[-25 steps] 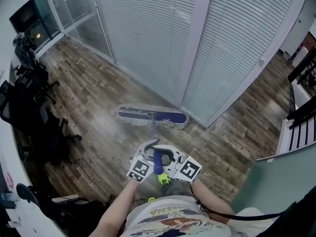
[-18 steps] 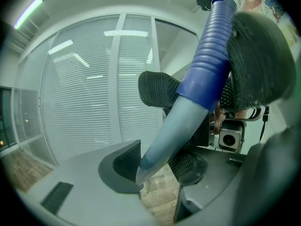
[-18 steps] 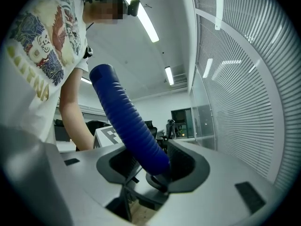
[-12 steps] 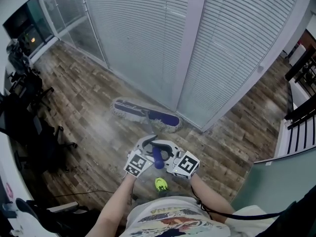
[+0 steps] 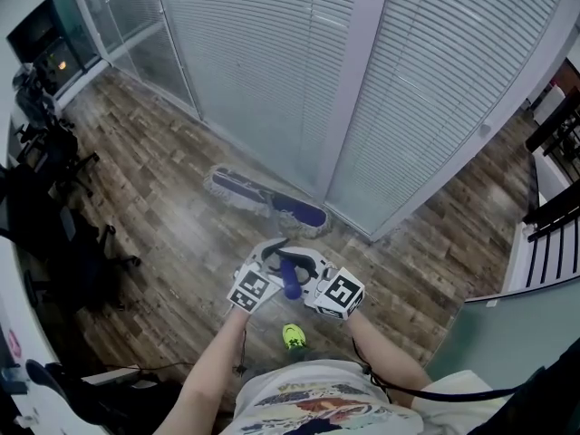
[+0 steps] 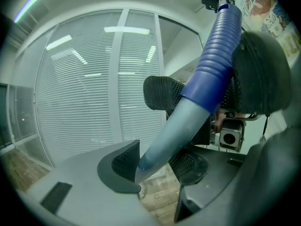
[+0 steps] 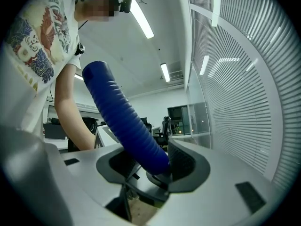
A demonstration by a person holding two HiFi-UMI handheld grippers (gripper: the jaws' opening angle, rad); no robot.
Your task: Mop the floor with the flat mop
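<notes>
The flat mop's blue head [image 5: 268, 203] lies on the wood floor, close to the foot of the glass wall. Its handle [image 5: 289, 279] rises toward me, a grey pole with a ribbed blue grip. My left gripper [image 5: 272, 259] holds the grey pole [image 6: 174, 126], which fills the gap between the pads. Its jaws have just been opening a little, with the pole still between them. My right gripper [image 5: 310, 275] is shut on the blue grip [image 7: 127, 121], just above the left one. The left gripper [image 6: 157, 161] and right gripper [image 7: 150, 166] face each other across the handle.
A glass wall with white blinds [image 5: 299, 71] runs across the far side. Black office chairs [image 5: 54, 216] crowd the left. A black railing and white steps [image 5: 548, 225] stand at the right. A yellow-green shoe [image 5: 293, 336] shows below the grippers.
The mop head has slid left and turned, so it now lies slanted with its left end farther away. Both grippers and the handle have shifted slightly forward.
</notes>
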